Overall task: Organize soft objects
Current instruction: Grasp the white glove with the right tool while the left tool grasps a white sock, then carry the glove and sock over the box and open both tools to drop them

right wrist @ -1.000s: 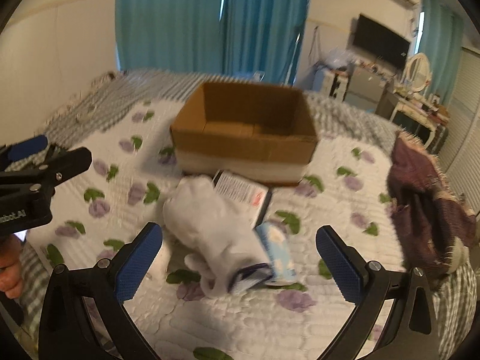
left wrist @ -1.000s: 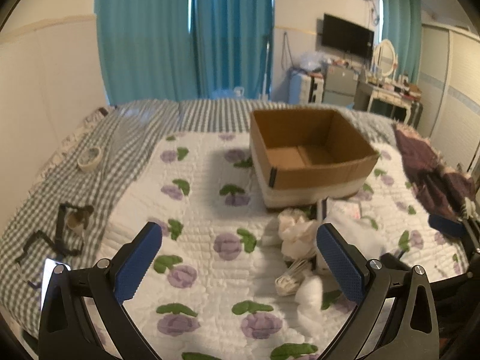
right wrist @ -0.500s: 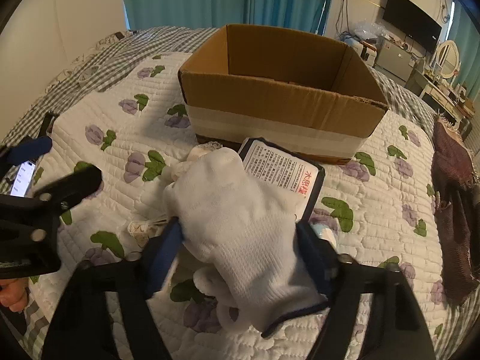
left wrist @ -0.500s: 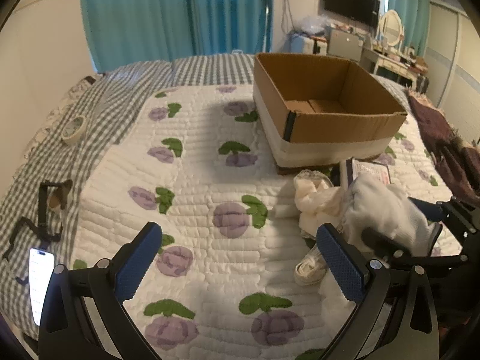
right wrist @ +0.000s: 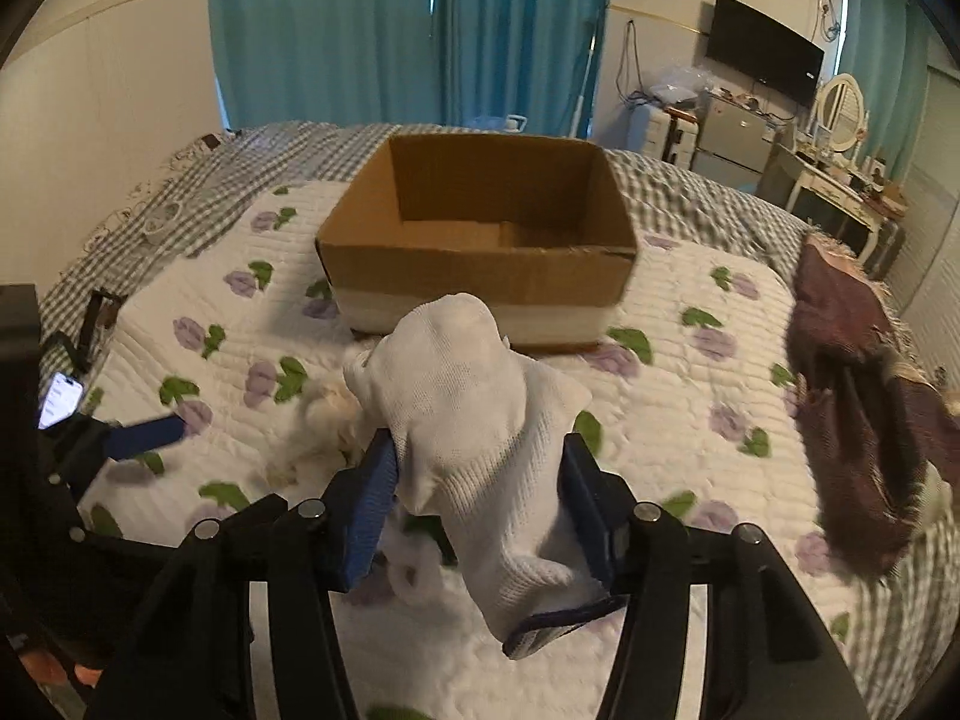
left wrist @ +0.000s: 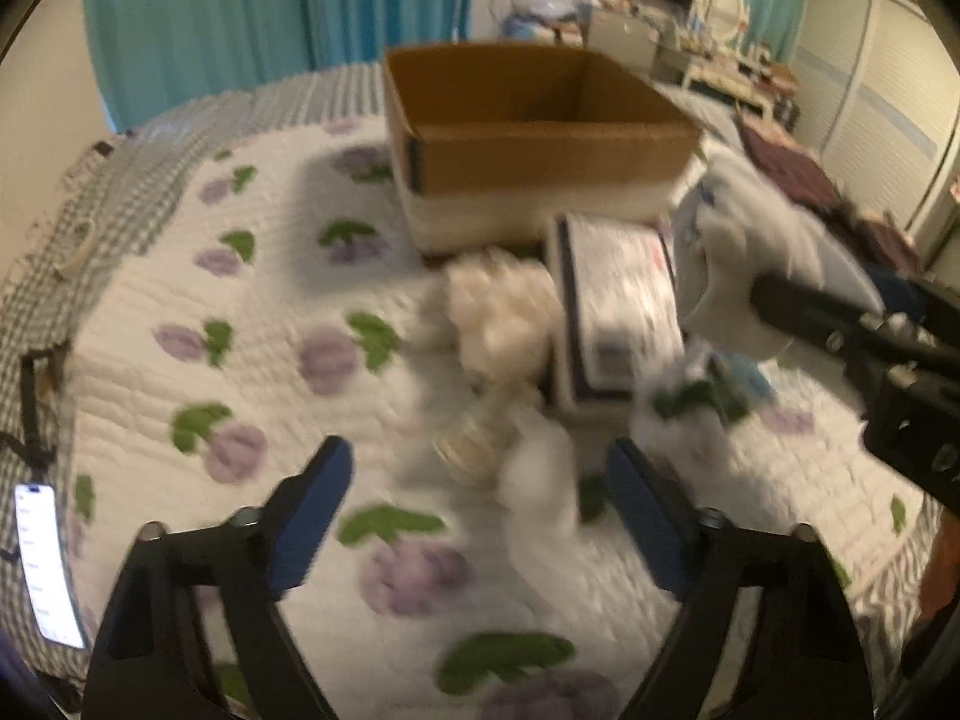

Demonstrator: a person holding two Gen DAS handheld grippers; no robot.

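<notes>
My right gripper (right wrist: pixel 480 480) is shut on a white sock (right wrist: pixel 474 420) with a blue cuff and holds it above the quilt, in front of an open cardboard box (right wrist: pixel 480 264). The sock (left wrist: pixel 738 252) and right gripper (left wrist: pixel 852 324) also show at the right of the blurred left wrist view. My left gripper (left wrist: pixel 480 498) is open and empty, low over the quilt. Ahead of it lie a cream soft bundle (left wrist: pixel 504 312), a rolled white sock (left wrist: pixel 480 438) and a white fluffy piece (left wrist: pixel 540 492). The box (left wrist: pixel 528 144) stands behind them.
A flat packet with a printed label (left wrist: pixel 618 306) lies in front of the box. A dark maroon cloth (right wrist: pixel 864 396) lies on the right of the bed. A phone (left wrist: pixel 48 564), a black strap (left wrist: pixel 30 396) and a tape roll (right wrist: pixel 162 219) lie on the left.
My right gripper has closed on the white sock and lifted it off the quilt toward the box. My left gripper has swung right, and its view is blurred by motion.
</notes>
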